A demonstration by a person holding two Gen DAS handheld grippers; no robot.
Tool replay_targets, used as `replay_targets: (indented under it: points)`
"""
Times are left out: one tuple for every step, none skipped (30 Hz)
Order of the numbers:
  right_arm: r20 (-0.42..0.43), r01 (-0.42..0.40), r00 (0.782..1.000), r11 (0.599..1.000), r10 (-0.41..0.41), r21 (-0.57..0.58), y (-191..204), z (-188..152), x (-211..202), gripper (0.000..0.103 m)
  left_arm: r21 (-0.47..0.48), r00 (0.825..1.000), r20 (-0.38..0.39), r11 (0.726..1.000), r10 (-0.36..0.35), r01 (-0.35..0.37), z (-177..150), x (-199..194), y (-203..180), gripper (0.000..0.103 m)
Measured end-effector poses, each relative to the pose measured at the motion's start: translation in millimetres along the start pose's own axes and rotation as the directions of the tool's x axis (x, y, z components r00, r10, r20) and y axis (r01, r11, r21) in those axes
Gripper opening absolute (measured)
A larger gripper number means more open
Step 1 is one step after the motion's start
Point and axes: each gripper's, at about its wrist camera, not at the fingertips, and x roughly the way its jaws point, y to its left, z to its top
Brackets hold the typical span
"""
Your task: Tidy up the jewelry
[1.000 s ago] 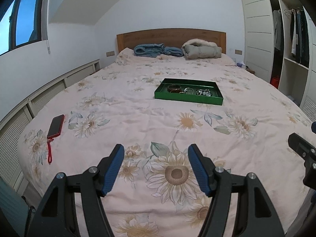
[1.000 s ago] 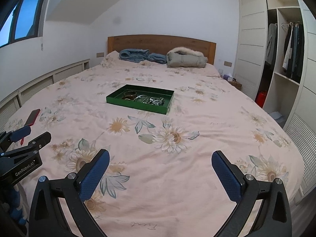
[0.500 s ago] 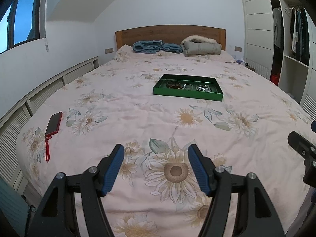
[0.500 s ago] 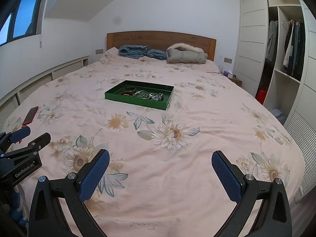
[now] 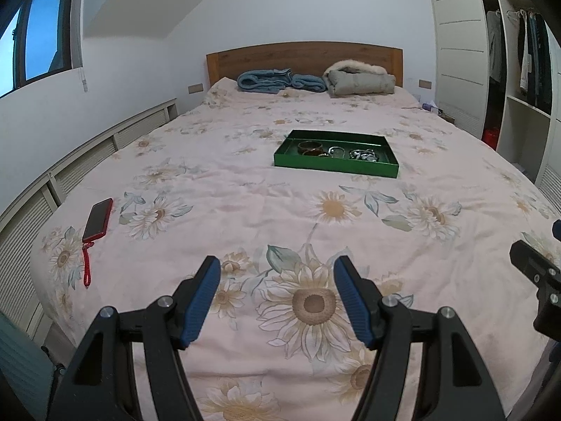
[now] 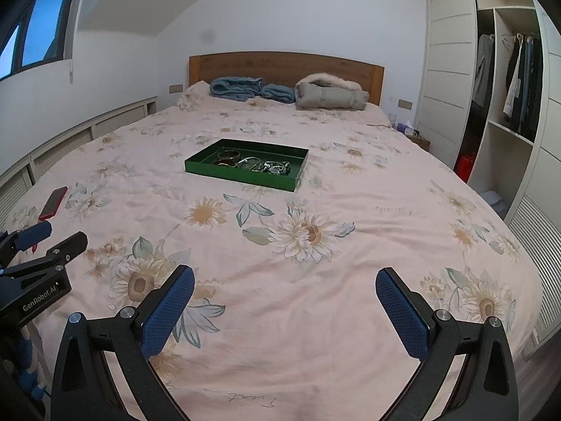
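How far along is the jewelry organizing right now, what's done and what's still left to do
Nothing looks sorted yet. The jewelry lies bunched together in the green tray in the middle of the bed. Nothing is in hand: the left gripper and right gripper are both open and empty, held over the near end of the bed, apart from the tray. Reaching the tray and sorting the pieces is all still left.

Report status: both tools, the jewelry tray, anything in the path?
Left tool open, empty; right tool open wider, empty. Green tray mid-bed, bracelets inside, untouched. Bedspread between is bare; red phone lies far left.
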Motion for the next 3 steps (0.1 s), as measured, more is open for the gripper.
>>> replay_targets:
  points:
    - [-0.002, 0.000, 1.000, 1.000, 0.000, 0.001, -0.5, -0.5, 0.8, 0.102, 0.002, 1.000, 0.003, 1.000, 0.005, -0.005, -0.2, -0.9, -0.4, 0.065]
    - [-0.003, 0.001, 1.000, 1.000, -0.001, 0.001, -1.1, -0.9, 1.6, 0.102, 0.003, 1.000, 0.007, 1.000, 0.010, -0.010, 0.0, -1.8, -0.5, 0.065]
    - [-0.006, 0.003, 1.000, 1.000, -0.003, 0.002, -1.7, -1.5, 2.6, 0.102, 0.004, 1.000, 0.009, 1.000, 0.012, -0.012, 1.5, -1.6, 0.0, 0.065]
